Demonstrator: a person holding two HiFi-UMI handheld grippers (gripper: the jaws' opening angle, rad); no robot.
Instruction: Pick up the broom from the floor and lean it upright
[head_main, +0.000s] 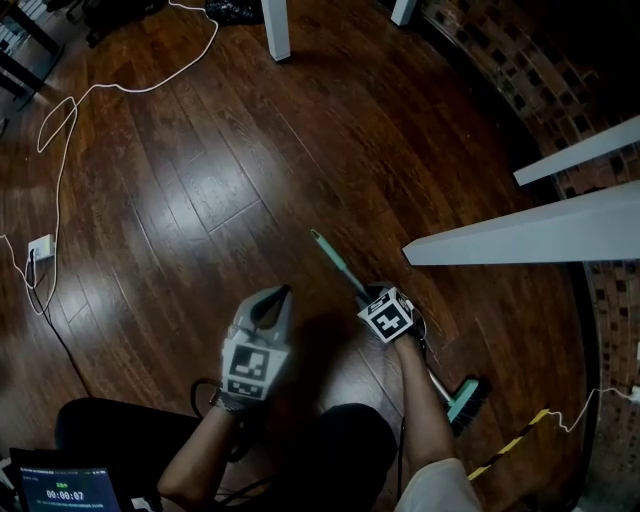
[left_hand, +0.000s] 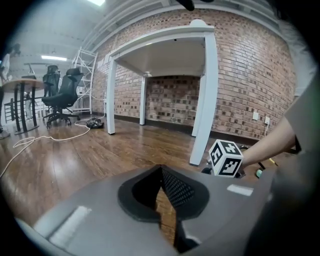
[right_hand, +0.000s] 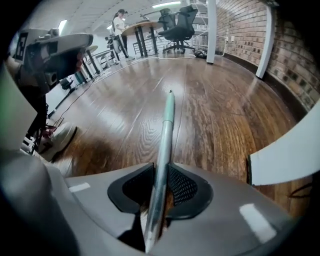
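The broom lies on the dark wooden floor, its pale green handle (head_main: 335, 262) running from the middle of the head view down to the teal brush head (head_main: 466, 400) at the lower right. My right gripper (head_main: 368, 298) points steeply down at the handle's middle. In the right gripper view the handle (right_hand: 167, 125) passes between the jaws of my right gripper (right_hand: 160, 172), with both pads against it. My left gripper (head_main: 278, 295) hangs to the left of the handle, apart from it. In its own view my left gripper (left_hand: 161, 170) is shut and holds nothing.
A white table beam (head_main: 520, 235) juts in from the right just above the broom, with a brick wall (head_main: 520, 60) behind it. Another white leg (head_main: 277, 30) stands at the top. A white cable (head_main: 130, 88) and a socket (head_main: 40, 247) lie on the left. Office chairs (left_hand: 62, 92) stand far off.
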